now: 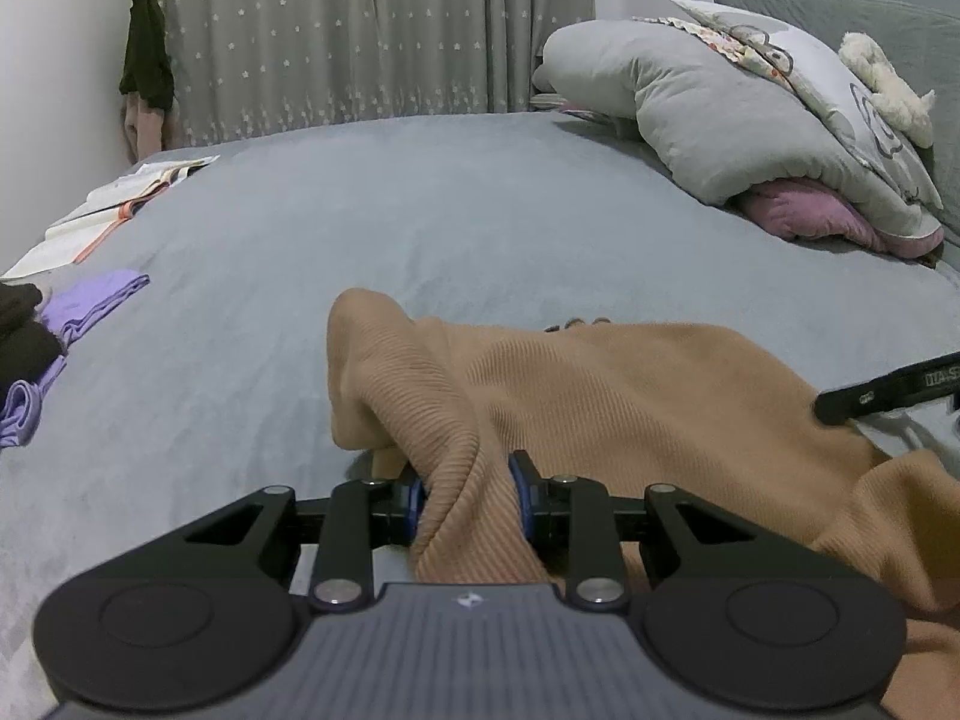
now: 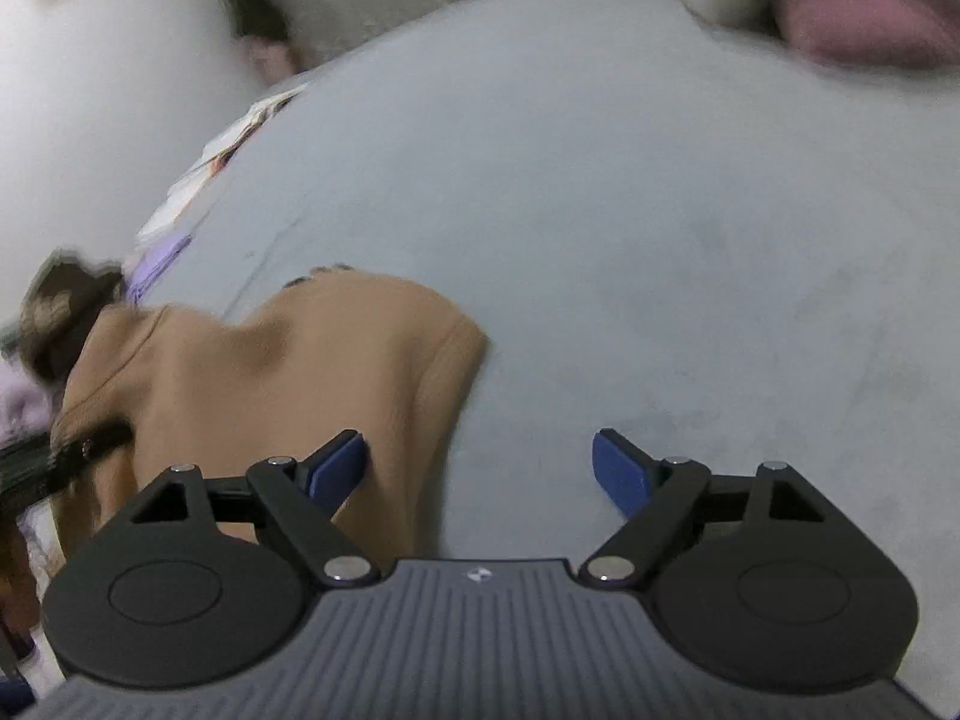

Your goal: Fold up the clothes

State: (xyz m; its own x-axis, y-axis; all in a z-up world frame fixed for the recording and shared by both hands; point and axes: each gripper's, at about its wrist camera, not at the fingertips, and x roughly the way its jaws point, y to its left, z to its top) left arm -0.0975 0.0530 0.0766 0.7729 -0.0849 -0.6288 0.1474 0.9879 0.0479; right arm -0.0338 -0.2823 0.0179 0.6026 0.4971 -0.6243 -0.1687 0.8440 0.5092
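Grey bedsheet (image 1: 420, 210) fills left wrist view. My left gripper (image 1: 467, 495) pinched on bunched fold of tan ribbed knit garment (image 1: 600, 384), lifting that end to set fold line; garment's left edge free, open sheet beyond. Purple clothes (image 1: 90, 300) far left of garment.

Right wrist view, blurred: my right gripper (image 2: 480, 471) spread wide, holding nothing, astride garment's right edge; bare sheet beyond garment.
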